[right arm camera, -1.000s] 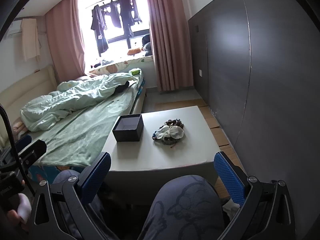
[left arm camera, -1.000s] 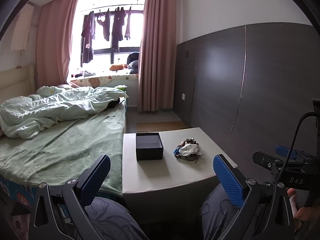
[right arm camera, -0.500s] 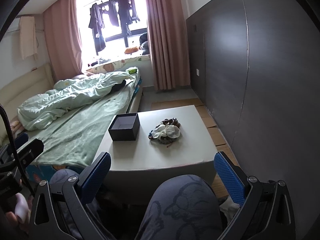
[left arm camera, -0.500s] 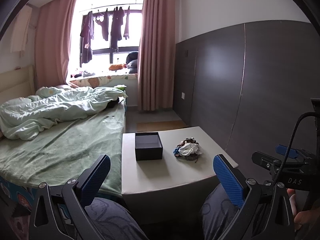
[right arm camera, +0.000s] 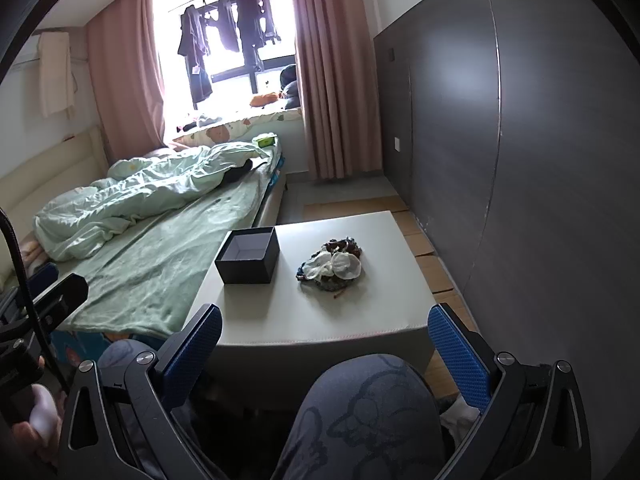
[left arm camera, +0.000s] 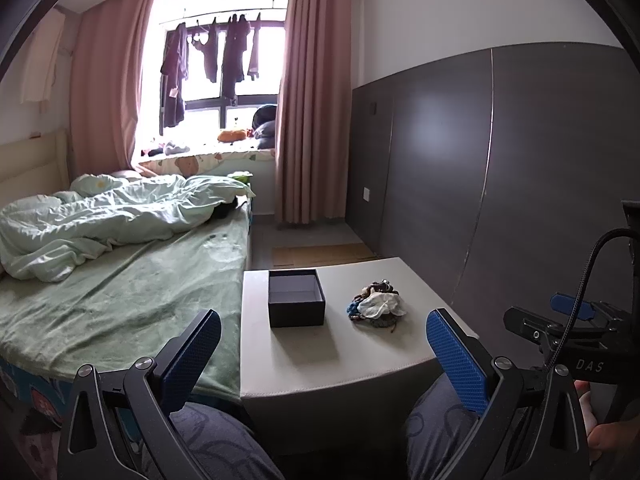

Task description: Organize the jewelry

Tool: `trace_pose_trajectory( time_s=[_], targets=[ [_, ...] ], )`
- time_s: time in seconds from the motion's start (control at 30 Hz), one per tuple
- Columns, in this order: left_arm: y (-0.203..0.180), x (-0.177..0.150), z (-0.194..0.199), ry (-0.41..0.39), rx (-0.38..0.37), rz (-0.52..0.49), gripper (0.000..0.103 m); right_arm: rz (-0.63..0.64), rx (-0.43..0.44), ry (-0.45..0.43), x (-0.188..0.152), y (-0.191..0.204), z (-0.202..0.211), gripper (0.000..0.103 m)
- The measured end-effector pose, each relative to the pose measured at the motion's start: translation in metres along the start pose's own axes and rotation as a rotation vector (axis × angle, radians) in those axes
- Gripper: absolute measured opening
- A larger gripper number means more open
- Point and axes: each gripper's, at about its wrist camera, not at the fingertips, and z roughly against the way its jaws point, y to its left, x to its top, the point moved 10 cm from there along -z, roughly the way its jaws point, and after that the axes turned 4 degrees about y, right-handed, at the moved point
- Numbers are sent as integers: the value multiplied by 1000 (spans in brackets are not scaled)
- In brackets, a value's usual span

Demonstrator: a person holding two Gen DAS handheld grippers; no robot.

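Left gripper (left arm camera: 323,354) and right gripper (right arm camera: 325,344): both held wide open, nothing gripped, above the knees. Box (right arm camera: 248,256): set ahead on the table (right arm camera: 360,312), lid off. Pile (right arm camera: 331,267): just right of it, seemingly tangled jewelry and white cloth.

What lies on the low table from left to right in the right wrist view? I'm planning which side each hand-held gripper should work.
Open black box → pile of jewelry, apart from the box, on the white table.
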Motion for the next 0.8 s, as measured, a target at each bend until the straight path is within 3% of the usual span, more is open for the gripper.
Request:
trace_pose_trajectory(
  time_s=[0.2, 0.63, 0.8],
  targets=[
    [1, 5, -18, 27, 1, -1, 103, -35, 15, 21, 5, -14, -16, 103],
    [6, 11, -83, 83, -84, 45, 102, -128, 73, 97, 17, -48, -80, 103],
    [10, 8, -115, 121, -119, 69, 95, -130, 112, 145, 18, -44, -115, 99]
  ],
)
